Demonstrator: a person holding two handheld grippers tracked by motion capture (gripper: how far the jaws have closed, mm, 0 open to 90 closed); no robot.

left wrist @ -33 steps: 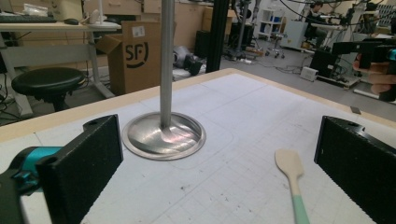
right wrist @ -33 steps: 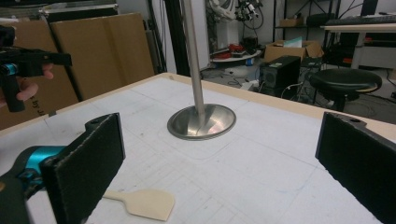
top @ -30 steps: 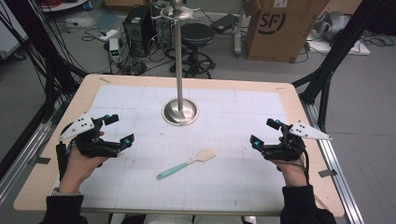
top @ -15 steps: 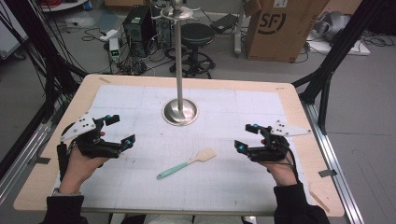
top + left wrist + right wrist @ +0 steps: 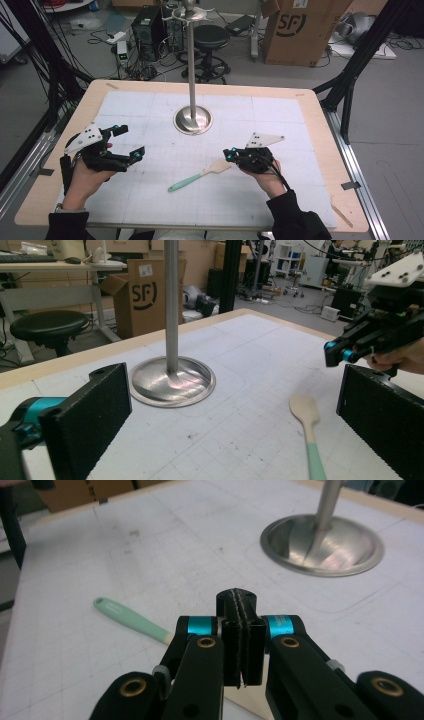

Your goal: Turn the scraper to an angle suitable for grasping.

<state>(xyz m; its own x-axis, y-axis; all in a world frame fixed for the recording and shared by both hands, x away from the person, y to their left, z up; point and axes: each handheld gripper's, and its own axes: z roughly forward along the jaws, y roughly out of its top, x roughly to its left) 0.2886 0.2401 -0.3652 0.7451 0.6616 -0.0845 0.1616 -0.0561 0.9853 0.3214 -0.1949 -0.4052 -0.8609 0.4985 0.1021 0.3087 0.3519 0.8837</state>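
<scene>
Jaws of my right gripper (image 5: 241, 645) have just closed together, nothing between them, above the mint-handled wooden spatula's (image 5: 197, 176) blade. My left gripper (image 5: 122, 145) holds its 2 jaws spread wide.

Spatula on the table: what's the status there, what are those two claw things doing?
Right gripper jaws just closed, shut empty above spatula blade. Left gripper open, off to the side. Spatula flat on mat. Metal stand behind, not blocking.
</scene>
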